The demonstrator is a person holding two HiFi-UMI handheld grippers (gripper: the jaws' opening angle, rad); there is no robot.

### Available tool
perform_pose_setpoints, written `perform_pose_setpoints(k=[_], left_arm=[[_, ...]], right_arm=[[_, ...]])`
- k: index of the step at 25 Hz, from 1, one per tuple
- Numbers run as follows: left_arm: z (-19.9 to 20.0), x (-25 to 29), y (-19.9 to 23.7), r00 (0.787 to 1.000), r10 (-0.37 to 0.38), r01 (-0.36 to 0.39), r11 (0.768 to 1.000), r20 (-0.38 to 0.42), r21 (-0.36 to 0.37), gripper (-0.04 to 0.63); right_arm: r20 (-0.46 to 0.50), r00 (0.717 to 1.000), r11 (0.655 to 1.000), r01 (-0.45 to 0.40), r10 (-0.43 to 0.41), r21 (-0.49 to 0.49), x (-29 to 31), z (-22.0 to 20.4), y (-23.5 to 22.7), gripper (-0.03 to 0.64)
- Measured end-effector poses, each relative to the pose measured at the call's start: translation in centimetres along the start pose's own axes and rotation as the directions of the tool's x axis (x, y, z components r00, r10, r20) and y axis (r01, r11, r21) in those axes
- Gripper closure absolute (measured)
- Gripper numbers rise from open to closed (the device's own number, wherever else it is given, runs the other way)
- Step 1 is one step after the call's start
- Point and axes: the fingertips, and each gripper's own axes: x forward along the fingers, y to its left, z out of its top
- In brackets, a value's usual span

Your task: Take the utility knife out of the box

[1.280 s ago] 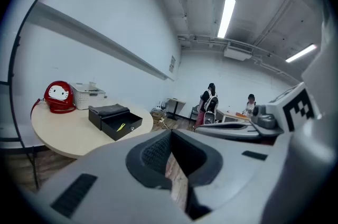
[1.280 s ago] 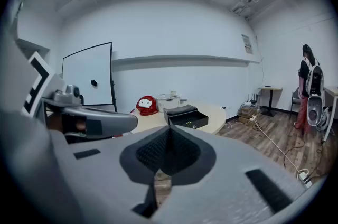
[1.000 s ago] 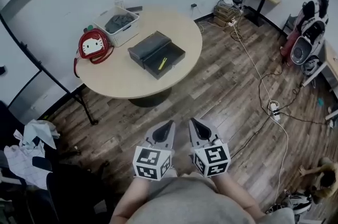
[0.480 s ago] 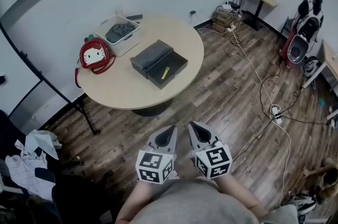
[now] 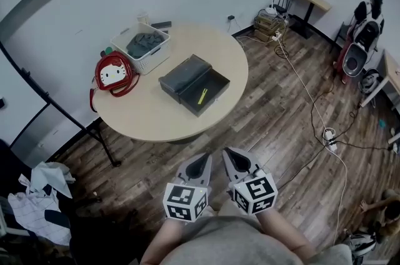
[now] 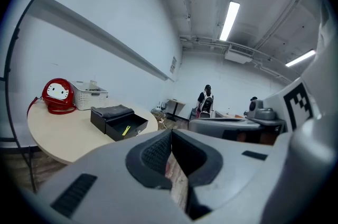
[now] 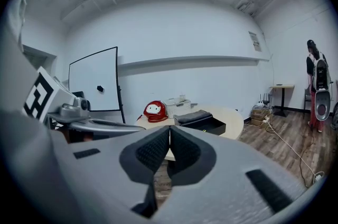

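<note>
At the far left, the round table carries the open black box. Near, over the wood floor and well apart from the table, the left gripper and right gripper sit side by side, both with jaws together, empty. The yellow utility knife lies inside the box.

Your left gripper has its jaws together, with nothing between them. Farther off on the left is the table with the open box; a yellow knife lies inside. Beyond the box stand a red bag and a white basket.
</note>
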Motion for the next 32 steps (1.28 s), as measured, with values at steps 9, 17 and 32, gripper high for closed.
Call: perform_pose_setpoints(k=[9,17,32], left_arm=[[0.4,2.3,2.0,1.000,0.011,-0.011,0.999,-0.003,-0.036,0.591],[2.0,7.7,4.5,0.998,0.059,-0.058,0.997,0.006,-0.049,0.592],[6.9,18.8,8.8,0.971,0.239,-0.233,0.964,0.029,-0.129,0.592]], right_arm=[[-0.004,1.000,1.000,-0.016,0.016,0.014,2.7,0.7,-1.4,0.617],[0.001,0.999,0.999,-0.050,0.050,-0.009,7.0,2.1,-5.9,0.617],[-0.019,0.972,0.970,-0.235,0.234,-0.063,16.1,7.5,-15.6,0.617]])
